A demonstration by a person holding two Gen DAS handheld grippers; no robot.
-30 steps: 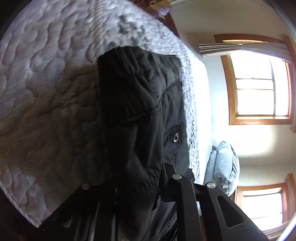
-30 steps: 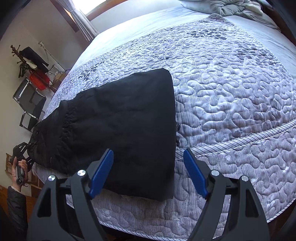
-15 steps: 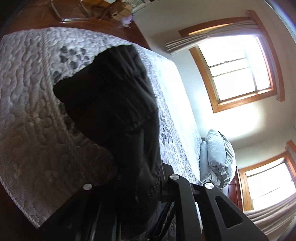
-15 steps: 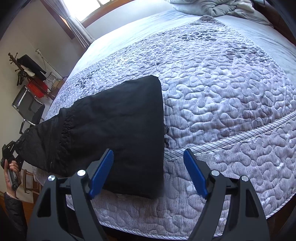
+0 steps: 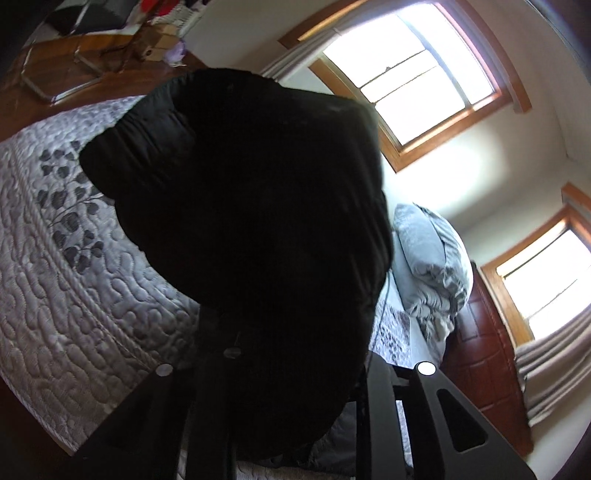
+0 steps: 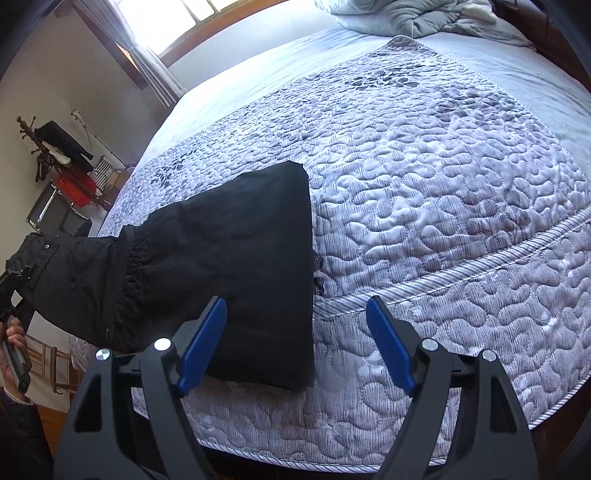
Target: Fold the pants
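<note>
The black pants [image 6: 229, 258] lie across the near left part of the bed. Their folded end rests flat on the quilt [image 6: 443, 184], and their waist end is lifted off the bed's left edge. My left gripper [image 6: 11, 284], held by a hand [image 6: 13, 332], grips that raised end. In the left wrist view the dark fabric [image 5: 258, 221] bulges over the left gripper [image 5: 295, 354] and hides its fingertips; its jaws are opening with the cloth still between them. My right gripper [image 6: 295, 325] hovers open over the folded end's near corner, holding nothing.
The grey quilted bed spreads right and far from the pants. A crumpled blanket [image 6: 406, 14] and a pillow [image 5: 428, 258] lie at the head. A clothes rack [image 6: 62, 155] and chair [image 6: 55, 218] stand by the left wall. Bright windows [image 5: 413, 74] face the bed.
My left gripper has risen and rolled, lifting the waist end off the bed so the cloth now hangs in front of its camera. The right gripper has barely shifted and stays open.
</note>
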